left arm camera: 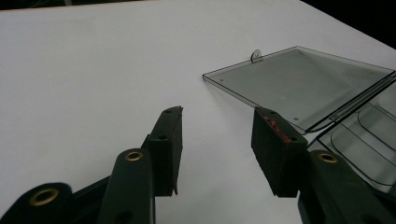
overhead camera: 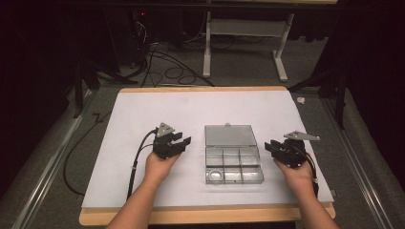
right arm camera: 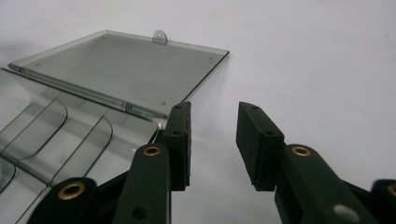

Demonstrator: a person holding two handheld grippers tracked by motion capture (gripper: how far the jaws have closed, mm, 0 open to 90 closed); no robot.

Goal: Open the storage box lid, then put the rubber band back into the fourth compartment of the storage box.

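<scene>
A dark room with cables on the floor and a white table frame at the back surrounds a table (overhead camera: 143, 114) covered by a pale grey sheet. On it, between the 2 grippers, lies a clear plastic organiser box (overhead camera: 233, 164) with its lid (overhead camera: 229, 135) folded flat open beyond the 6 compartments, which look empty.

The left gripper (overhead camera: 181, 139) rests low over the table, its fingers (left arm camera: 169, 140) spread wide apart with nothing between them; the box lies just off the outer side of its right-hand finger, the lid's near corner a little beyond that fingertip. The right gripper (overhead camera: 270, 145) is likewise wide open and holds nothing; the lid's hinge (right arm camera: 84, 95) and the trays lie beside its left-hand finger (right arm camera: 180, 135), near but apart.

The likely work is closing or shifting the box. The risks, as I judge them: the thin lid lies flush on the sheet, so a finger may slide over its edge rather than under it; the light box could skate across the smooth sheet if pushed from 1 side only; and a hard pinch might flex or crack the clear plastic near the hinge
</scene>
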